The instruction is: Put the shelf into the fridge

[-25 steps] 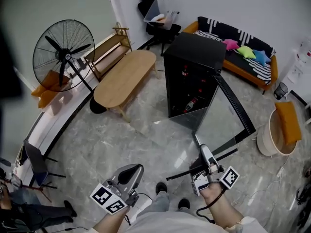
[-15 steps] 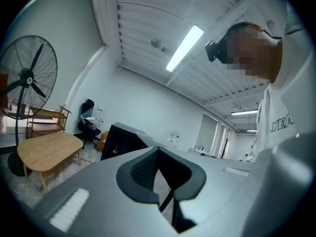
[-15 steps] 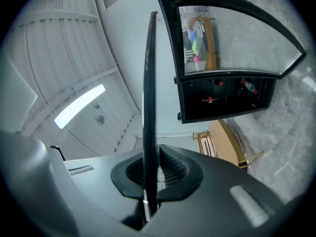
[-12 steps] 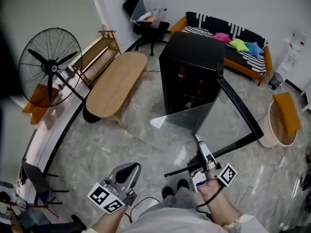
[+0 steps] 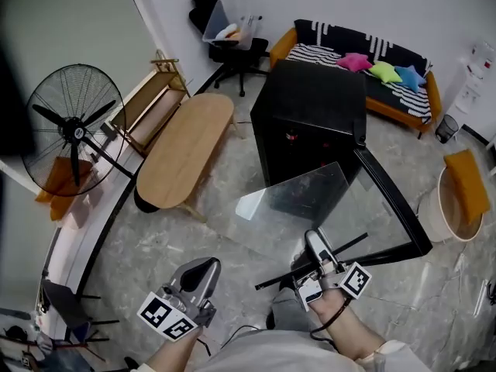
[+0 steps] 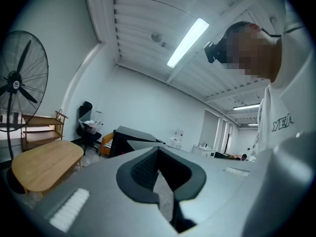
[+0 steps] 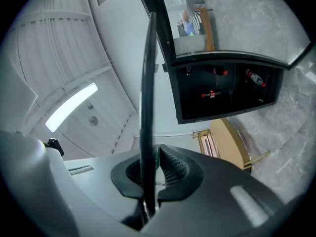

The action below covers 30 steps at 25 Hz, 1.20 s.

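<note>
Right tool [image 5: 313,241] clenched on the near edge of the glass shelf [image 5: 298,204]. In the right gripper view the shelf [image 7: 147,83] shows edge-on, a dark line rising from between the pads. It is held in the air above the floor, touching nothing else.

Left tool [image 5: 205,268] low at the person's left, jaws closed together on nothing, well apart from the shelf.

Key relation: the fridge [image 5: 310,107] stands straight ahead of the right tool. Its door [image 5: 395,200] is swung open to the right. The shelf's long side runs across the opening, far edge near the fridge's lower front.

Judgement: the coming move is a forward push, levelled to a slot.

Hard to make out:
- Rails or slots inside the dark interior cannot be seen.
- Clear glass makes the shelf's left corner uncertain.
- Bottles [image 7: 217,93] inside could obstruct.
</note>
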Available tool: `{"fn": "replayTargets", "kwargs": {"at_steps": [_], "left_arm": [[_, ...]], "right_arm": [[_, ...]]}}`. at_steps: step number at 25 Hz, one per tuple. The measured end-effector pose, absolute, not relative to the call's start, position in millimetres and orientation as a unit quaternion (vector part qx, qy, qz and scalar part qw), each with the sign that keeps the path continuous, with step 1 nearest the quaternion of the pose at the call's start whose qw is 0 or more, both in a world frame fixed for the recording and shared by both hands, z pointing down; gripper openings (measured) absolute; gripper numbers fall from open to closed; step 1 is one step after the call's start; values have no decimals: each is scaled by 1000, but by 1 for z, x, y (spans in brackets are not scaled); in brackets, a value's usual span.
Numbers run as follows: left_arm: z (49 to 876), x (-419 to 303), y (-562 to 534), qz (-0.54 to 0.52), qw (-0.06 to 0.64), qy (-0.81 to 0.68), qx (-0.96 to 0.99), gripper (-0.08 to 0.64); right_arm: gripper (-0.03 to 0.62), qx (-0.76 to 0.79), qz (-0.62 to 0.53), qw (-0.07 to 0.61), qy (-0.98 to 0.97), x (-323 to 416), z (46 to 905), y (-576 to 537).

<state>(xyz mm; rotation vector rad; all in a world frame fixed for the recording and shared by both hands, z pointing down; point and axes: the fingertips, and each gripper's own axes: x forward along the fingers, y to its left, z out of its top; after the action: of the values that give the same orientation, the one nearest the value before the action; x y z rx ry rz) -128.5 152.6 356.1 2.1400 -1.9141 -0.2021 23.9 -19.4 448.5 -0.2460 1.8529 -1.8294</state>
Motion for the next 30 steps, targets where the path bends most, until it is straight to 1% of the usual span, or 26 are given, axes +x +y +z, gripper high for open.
{"fn": "replayTargets", "kwargs": {"at_steps": [8, 13, 21, 30], "left_arm": [[349, -166, 74, -57, 119, -659, 741, -5], [358, -183, 46, -47, 126, -649, 749, -5], [360, -227, -9, -42, 138, -587, 797, -5], [371, -260, -63, -27, 158, -498, 852, -5]], "right_arm": [[14, -88, -684, 263, 675, -7, 461, -73], [14, -107, -686, 267, 668, -16, 476, -88], [14, -162, -670, 308, 656, -43, 484, -102], [14, -239, -640, 365, 633, -63, 499, -112]]}}
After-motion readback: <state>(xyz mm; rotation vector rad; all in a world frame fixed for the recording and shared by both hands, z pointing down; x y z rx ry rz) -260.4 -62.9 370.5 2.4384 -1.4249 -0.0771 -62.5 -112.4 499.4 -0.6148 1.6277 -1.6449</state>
